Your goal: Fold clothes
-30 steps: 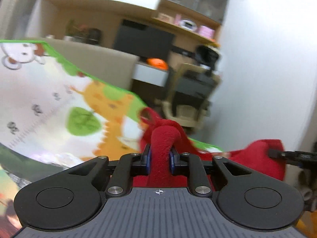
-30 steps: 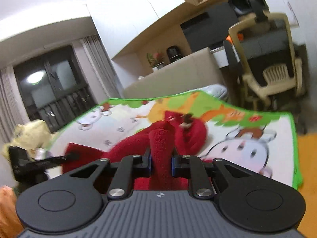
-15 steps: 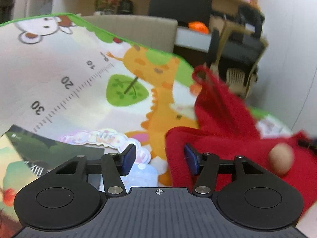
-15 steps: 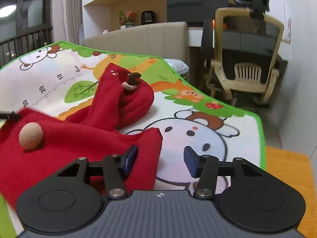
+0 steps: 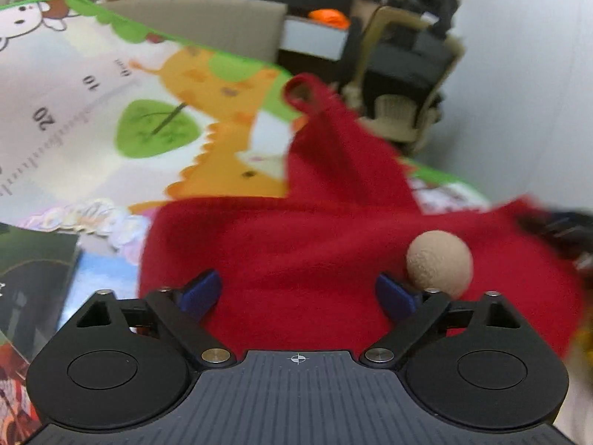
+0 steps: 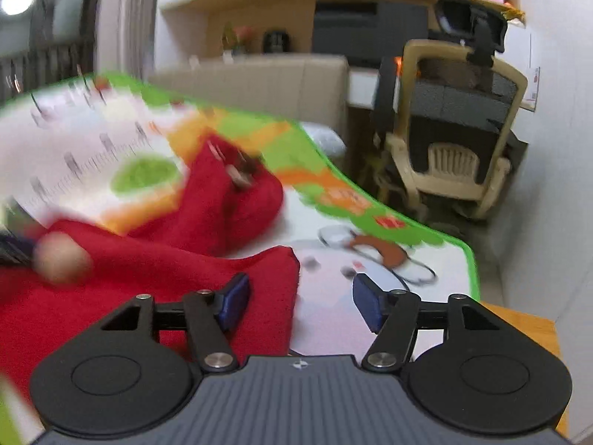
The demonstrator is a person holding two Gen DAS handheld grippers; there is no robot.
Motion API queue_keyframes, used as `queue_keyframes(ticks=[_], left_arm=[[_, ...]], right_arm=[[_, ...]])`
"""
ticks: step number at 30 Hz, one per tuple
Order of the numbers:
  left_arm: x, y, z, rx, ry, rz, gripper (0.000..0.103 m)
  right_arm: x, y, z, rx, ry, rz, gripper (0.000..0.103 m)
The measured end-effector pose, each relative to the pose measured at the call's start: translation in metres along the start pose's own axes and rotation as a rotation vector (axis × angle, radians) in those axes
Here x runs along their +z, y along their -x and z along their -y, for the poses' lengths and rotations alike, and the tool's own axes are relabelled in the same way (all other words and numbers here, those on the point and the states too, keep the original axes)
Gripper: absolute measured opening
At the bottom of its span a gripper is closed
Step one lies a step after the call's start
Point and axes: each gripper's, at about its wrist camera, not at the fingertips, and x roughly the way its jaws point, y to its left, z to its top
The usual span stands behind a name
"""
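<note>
Closest to me, my left gripper (image 5: pixel 296 294) has its fingers (image 5: pixel 200 293) spread wide with nothing between them, poised over the near edge of the red fleece garment (image 5: pixel 296 244); the tan pompom (image 5: pixel 439 269) sewn on the garment sits just beside the right-hand finger. My right gripper (image 6: pixel 300 298) is spread wide and empty too, straddling the garment's right corner: one finger lies over the red fleece, the other over the bare play mat (image 6: pixel 370 256). The garment lies spread on the mat, with the pompom on its near panel. Beyond the pompom, the cloth rises into a bunched hood or sleeve with a small brown trim piece (image 6: pixel 241 174) on it; that part is blurred and I cannot say exactly what it is. Past the garment the mat shows a printed ruler and a green leaf, then its green border, and beyond that a beige sofa back (image 6: pixel 259 85) and an office chair (image 6: pixel 452 129). I judge I am between grasps, with the near panel laid down and no fold yet tidy. Next I would need to pick fresh grip points, probably on the bunched far part beyond the pompom, close on a single layer at each side, and draw it flat or over toward the pompom without dragging the panel already laid.
</note>
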Motion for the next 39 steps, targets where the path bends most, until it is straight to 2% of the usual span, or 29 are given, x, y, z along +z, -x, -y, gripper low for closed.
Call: queue_keyframes(ticks=[2, 3, 5, 7, 9, 13, 19, 22, 25, 27, 30, 32, 35, 39], left_arm=[[-0.002, -0.005, -0.004, 0.002, 0.021, 0.003, 0.100], [-0.003, -0.004, -0.005, 0.002, 0.024, 0.002, 0.100], [-0.004, -0.004, -0.004, 0.005, 0.017, 0.005, 0.101], [-0.006, -0.002, -0.004, 0.003, 0.018, 0.010, 0.101], [-0.005, -0.002, -0.004, 0.002, 0.020, 0.012, 0.101], [-0.006, -0.004, -0.004, 0.008, 0.009, 0.017, 0.102], [-0.010, -0.003, -0.001, 0.008, -0.013, 0.042, 0.103], [-0.011, -0.003, 0.000, 0.011, -0.020, 0.048, 0.103], [-0.013, -0.001, -0.001, 0.007, -0.013, 0.055, 0.103], [-0.013, -0.002, -0.002, 0.002, -0.011, 0.055, 0.103], [-0.008, -0.002, -0.003, -0.013, -0.009, 0.038, 0.103], [-0.001, 0.008, -0.008, -0.058, 0.028, 0.062, 0.103], [0.009, 0.022, -0.021, -0.078, 0.106, 0.149, 0.103], [0.018, -0.021, -0.038, -0.067, 0.168, -0.047, 0.103]], right_arm=[[0.006, 0.017, -0.009, 0.141, -0.047, 0.055, 0.098], [0.008, 0.021, -0.015, 0.207, -0.063, 0.067, 0.103], [0.003, 0.012, -0.028, 0.285, -0.067, 0.040, 0.103], [-0.010, -0.014, -0.041, 0.263, -0.049, -0.047, 0.103], [-0.026, -0.039, -0.051, 0.197, -0.019, -0.131, 0.103], [-0.035, -0.043, -0.061, 0.154, 0.052, -0.103, 0.103], [-0.030, -0.032, -0.070, 0.136, 0.068, -0.149, 0.103], [-0.025, -0.014, -0.067, 0.170, 0.048, -0.140, 0.103], [-0.028, 0.014, -0.055, 0.196, -0.031, -0.086, 0.103], [-0.039, 0.019, -0.050, 0.165, -0.046, -0.108, 0.103], [-0.060, 0.007, -0.044, 0.141, -0.089, -0.185, 0.103], [-0.067, 0.000, -0.043, 0.138, -0.107, -0.197, 0.103], [-0.066, -0.005, -0.042, 0.147, -0.111, -0.198, 0.103], [-0.063, -0.004, -0.042, 0.152, -0.094, -0.199, 0.103]])
